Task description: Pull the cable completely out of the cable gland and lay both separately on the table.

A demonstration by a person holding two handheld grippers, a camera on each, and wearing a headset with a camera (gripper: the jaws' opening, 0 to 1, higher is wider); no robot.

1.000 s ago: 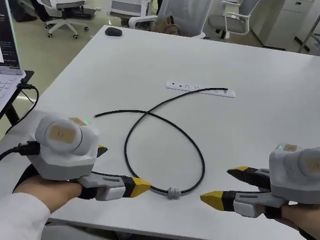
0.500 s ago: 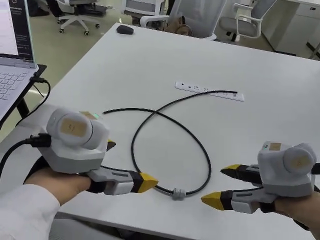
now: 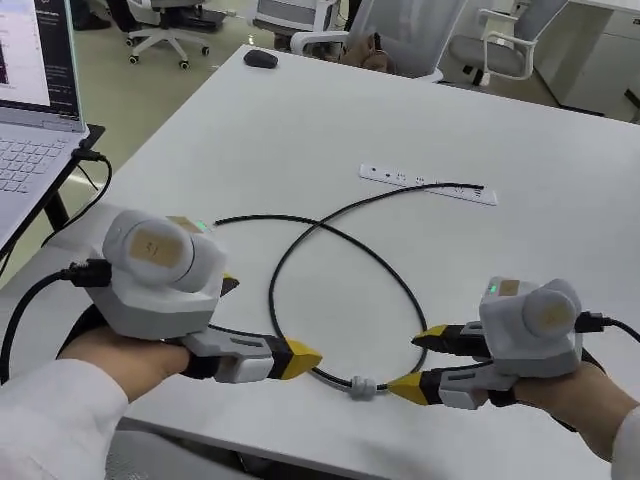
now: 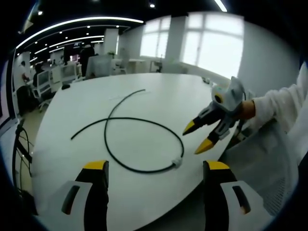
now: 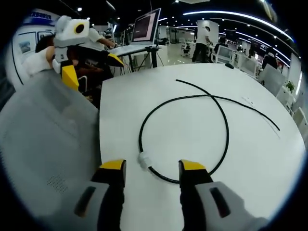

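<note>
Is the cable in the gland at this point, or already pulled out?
In. The cable gland sits threaded on the black cable, which runs out of both its ends.

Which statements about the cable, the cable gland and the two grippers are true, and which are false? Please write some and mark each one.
1. The cable gland sits threaded on the cable. True.
2. The right gripper is shut on the cable. False: its jaws stand open near the gland and grip nothing.
3. The cable crosses over itself and forms a loop on the table. True.
4. The left gripper holds the gland. False: its jaws are open and apart from the gland.
5. A white power strip lies on the table beyond the loop. True.
</note>
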